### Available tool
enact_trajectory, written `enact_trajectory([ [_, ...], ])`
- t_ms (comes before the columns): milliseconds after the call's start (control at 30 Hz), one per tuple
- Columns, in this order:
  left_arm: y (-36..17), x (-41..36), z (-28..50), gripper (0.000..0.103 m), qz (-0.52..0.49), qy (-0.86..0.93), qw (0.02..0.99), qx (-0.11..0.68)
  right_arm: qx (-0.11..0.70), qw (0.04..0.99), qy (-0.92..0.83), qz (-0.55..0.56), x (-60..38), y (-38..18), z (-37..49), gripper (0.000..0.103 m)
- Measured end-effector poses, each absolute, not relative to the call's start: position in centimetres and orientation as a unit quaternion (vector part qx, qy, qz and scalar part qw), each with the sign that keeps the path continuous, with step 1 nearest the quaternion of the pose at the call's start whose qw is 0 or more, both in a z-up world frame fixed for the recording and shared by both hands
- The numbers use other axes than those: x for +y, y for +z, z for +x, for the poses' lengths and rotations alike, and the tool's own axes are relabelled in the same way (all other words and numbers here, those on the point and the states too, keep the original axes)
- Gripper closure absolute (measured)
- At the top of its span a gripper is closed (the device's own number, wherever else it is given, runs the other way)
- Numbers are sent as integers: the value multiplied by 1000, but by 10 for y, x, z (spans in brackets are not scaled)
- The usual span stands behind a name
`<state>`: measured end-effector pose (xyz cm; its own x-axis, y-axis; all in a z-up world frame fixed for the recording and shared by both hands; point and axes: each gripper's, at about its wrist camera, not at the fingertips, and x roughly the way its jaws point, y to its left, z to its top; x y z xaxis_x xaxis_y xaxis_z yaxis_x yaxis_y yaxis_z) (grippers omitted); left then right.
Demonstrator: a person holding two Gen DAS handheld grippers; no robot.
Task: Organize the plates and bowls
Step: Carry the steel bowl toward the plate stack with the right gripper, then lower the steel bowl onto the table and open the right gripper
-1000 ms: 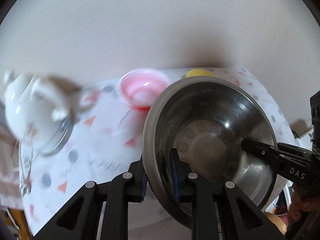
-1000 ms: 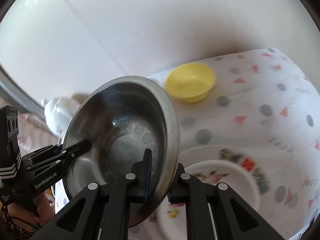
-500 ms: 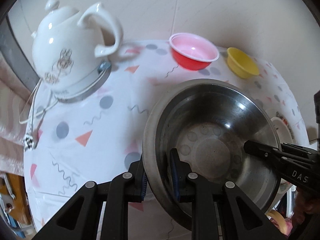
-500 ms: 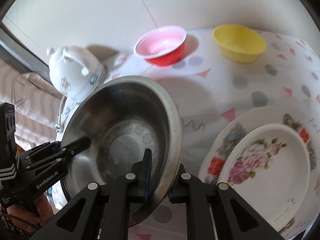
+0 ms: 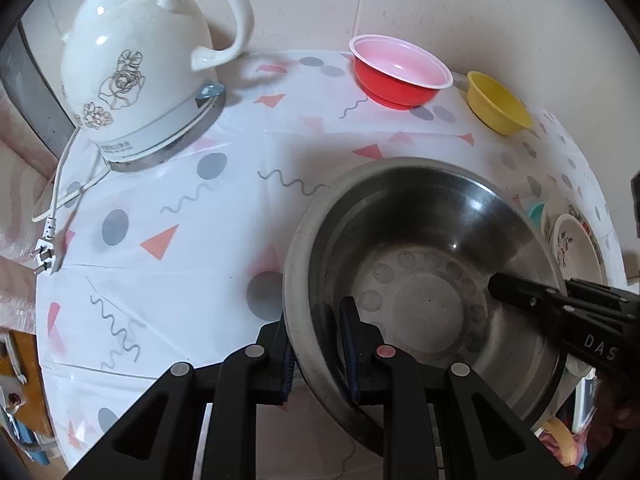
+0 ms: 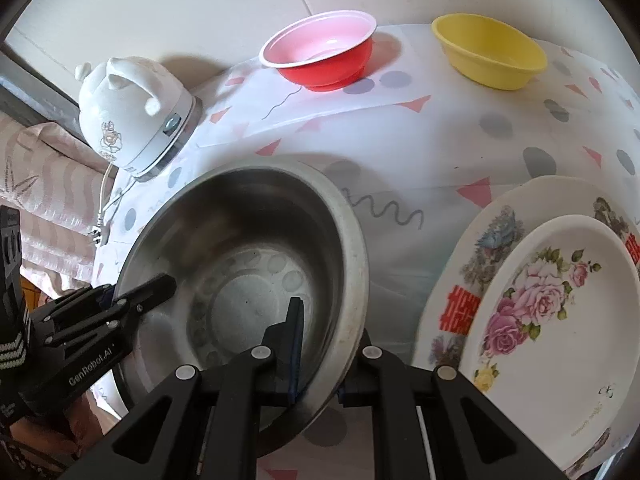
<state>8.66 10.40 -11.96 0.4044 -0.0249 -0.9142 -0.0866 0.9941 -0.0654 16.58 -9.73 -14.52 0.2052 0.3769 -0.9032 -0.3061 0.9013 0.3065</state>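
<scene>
Right wrist view shows us mid-task: both the left gripper [image 6: 124, 300] and right gripper [image 6: 320, 344] pinch the steel bowl's [image 6: 240, 240] rim above the tablecloth [image 6: 440, 152], stacked plates [image 6: 552, 320] at three o'clock, red bowl [image 6: 324, 56] and yellow bowl [image 6: 488, 56] unsorted at twelve.

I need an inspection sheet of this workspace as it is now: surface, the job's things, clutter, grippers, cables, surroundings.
Surface: table under a white patterned cloth.
Job's things: steel bowl held over the near edge; red bowl and yellow bowl upright at the far side; flowered plate lying on a larger plate.
Clutter: white kettle on its base.
Grippers: left gripper and right gripper each shut on the steel bowl's rim, opposite sides.
Cables: kettle cord, its plug lying unplugged on the cloth.
Surroundings: pale wall behind.
</scene>
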Motion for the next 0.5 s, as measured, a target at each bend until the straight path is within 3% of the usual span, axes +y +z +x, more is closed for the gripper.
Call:
enact_trajectory([
  [500,-126,104,93,81,-65,26,833,549,591,776,215,50,-122,-117,158,79],
])
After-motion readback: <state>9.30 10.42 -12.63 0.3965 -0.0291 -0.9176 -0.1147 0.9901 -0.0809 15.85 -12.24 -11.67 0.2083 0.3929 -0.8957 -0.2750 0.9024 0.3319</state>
